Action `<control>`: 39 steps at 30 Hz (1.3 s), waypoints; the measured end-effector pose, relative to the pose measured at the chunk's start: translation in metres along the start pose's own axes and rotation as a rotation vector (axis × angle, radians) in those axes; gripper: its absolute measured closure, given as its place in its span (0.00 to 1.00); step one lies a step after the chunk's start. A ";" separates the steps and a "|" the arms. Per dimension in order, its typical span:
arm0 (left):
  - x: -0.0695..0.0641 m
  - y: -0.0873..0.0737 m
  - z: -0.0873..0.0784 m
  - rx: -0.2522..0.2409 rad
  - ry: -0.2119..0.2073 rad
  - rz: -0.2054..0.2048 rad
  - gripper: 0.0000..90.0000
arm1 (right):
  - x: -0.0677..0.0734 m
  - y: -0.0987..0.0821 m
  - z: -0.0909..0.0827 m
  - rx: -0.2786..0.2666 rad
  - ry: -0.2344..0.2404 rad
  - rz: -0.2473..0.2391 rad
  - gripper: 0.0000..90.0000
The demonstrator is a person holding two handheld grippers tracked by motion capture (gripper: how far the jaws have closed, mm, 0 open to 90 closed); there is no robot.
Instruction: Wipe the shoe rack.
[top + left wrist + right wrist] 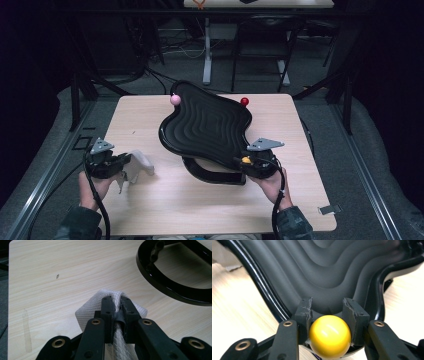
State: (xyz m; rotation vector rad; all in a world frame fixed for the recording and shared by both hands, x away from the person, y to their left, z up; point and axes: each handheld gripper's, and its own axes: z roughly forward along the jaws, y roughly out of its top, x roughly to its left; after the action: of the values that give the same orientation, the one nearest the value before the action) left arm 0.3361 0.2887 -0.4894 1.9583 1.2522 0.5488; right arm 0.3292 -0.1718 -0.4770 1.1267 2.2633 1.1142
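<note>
Here, right gripper (329,322) clamped on yellow ball (330,336) at near right edge of black wavy tray (207,125), seemingly to set it inside. Left gripper (117,312) pinching white cloth (90,311), near left on table (150,200), kept ready for wiping.

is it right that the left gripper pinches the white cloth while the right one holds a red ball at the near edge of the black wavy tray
Not quite: the ball in the right gripper is yellow, as the right gripper view shows. The left gripper does pinch the white cloth, and the black wavy tray is as stated.
</note>
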 end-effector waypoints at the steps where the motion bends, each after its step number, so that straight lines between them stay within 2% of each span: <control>1: 0.000 0.000 0.000 0.001 0.001 -0.001 0.91 | -0.003 -0.001 -0.001 -0.003 0.020 -0.001 0.66; 4: 0.000 0.000 0.000 0.003 0.001 -0.002 0.91 | -0.009 -0.003 -0.005 0.001 -0.001 0.011 0.65; 5: 0.000 0.000 0.000 0.005 0.000 0.000 0.91 | -0.010 -0.004 -0.006 0.003 -0.031 0.015 0.63; 7: -0.001 0.000 0.001 0.004 0.000 -0.001 0.91 | -0.013 -0.005 -0.006 0.006 -0.094 0.034 0.51; 9: -0.001 0.000 0.001 0.006 -0.003 0.003 0.91 | -0.017 -0.006 -0.004 -0.002 -0.093 0.074 0.47; 11: -0.001 0.000 0.001 0.004 -0.001 -0.001 0.91 | -0.019 -0.006 -0.004 0.006 -0.135 0.089 0.44; 13: 0.000 0.000 0.001 0.004 0.001 0.002 0.91 | -0.023 -0.006 -0.003 0.000 -0.125 0.121 0.41; 15: 0.000 0.000 0.000 0.005 0.000 0.002 0.91 | -0.026 -0.007 -0.002 0.002 -0.155 0.144 0.38; 17: 0.000 0.000 0.001 0.005 -0.001 0.002 0.91 | -0.029 -0.007 -0.001 -0.002 -0.147 0.161 0.35; 18: 0.000 0.000 0.001 0.008 -0.002 0.002 0.91 | -0.031 -0.007 0.000 0.002 -0.158 0.171 0.34; 20: -0.001 0.000 0.001 0.008 -0.004 0.003 0.91 | -0.035 -0.007 0.000 0.000 -0.146 0.199 0.36; 23: -0.001 0.000 0.001 0.010 -0.004 0.005 0.91 | -0.039 -0.008 0.001 -0.011 -0.098 0.225 0.42; 25: -0.001 0.000 0.002 0.011 -0.004 0.003 0.91 | -0.038 -0.007 0.001 -0.012 -0.117 0.207 0.47; 27: -0.001 0.000 0.002 0.011 -0.006 0.002 0.91 | -0.034 -0.005 0.000 -0.014 -0.140 0.174 0.66; 28: -0.001 0.000 0.002 0.012 -0.004 0.002 0.91 | -0.033 -0.005 0.001 -0.012 -0.155 0.188 0.66; 30: -0.002 0.000 0.002 0.012 -0.005 0.004 0.91 | -0.037 -0.005 0.001 -0.018 -0.114 0.199 0.66; 34: -0.001 0.000 0.002 0.013 -0.003 0.006 0.91 | -0.039 -0.005 0.002 -0.024 -0.106 0.186 0.66; 39: -0.001 0.001 0.003 0.013 -0.003 0.006 0.91 | -0.042 -0.005 0.005 -0.045 -0.060 0.154 0.67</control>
State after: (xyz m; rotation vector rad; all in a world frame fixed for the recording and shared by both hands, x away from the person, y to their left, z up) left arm 0.3377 0.2862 -0.4905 1.9732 1.2514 0.5423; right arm 0.3555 -0.2045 -0.4851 1.3168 2.1253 1.1672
